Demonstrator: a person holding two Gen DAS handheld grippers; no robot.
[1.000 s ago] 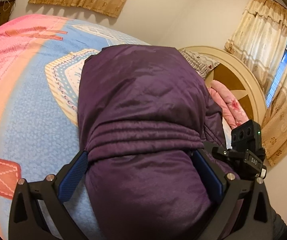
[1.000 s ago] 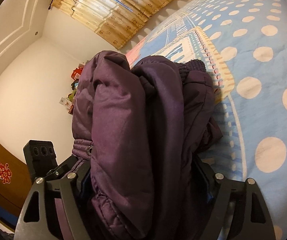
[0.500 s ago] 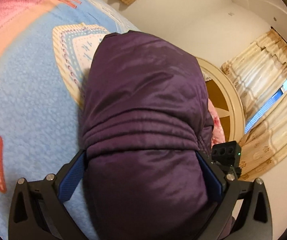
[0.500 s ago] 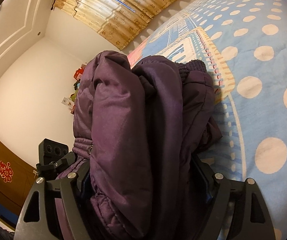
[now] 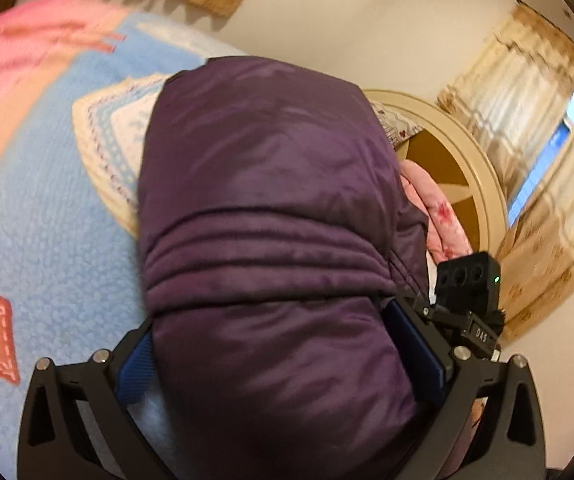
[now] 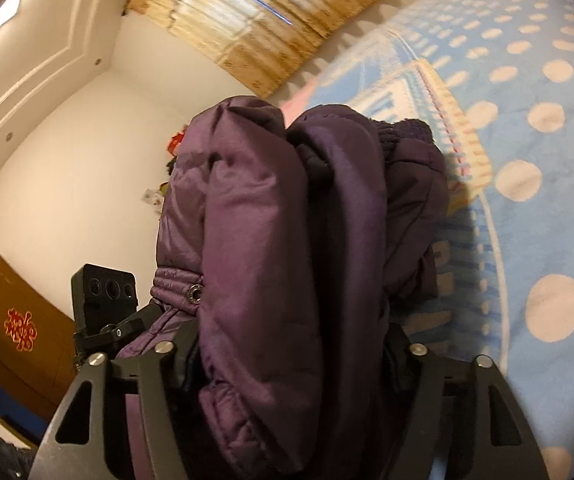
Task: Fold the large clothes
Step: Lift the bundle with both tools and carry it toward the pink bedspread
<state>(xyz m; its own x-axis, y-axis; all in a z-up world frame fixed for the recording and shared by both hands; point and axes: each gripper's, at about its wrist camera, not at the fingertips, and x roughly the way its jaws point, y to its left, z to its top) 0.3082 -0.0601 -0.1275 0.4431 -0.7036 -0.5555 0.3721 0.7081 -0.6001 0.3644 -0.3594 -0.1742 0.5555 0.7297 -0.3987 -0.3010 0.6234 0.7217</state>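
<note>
A folded, puffy purple jacket [image 5: 263, 184] is held up as a bundle above the blue blanket [image 5: 39, 240] of the bed. My left gripper [image 5: 275, 344] is shut on its near end, both blue pads pressed into the fabric. In the right wrist view the jacket [image 6: 267, 220] stands as thick upright folds with a snap button on its hem. My right gripper [image 6: 293, 352] has the folds between its jaws, which are closing and squeeze the fabric. Each view shows the other gripper's black camera block [image 5: 467, 280] [image 6: 103, 292] beside the bundle.
A round cream headboard [image 5: 467, 172] and a pink cloth [image 5: 439, 216] lie behind the jacket. Beige curtains [image 5: 527, 120] hang over a window to the right. The dotted blue blanket [image 6: 527, 120] spreads right of the bundle, and a brown door [image 6: 15, 332] stands at the left.
The right jaws have drawn closer together on the jacket folds. The left view swung toward the bed and back again, and it is now blurred. Both grippers keep hold of the bundle.
</note>
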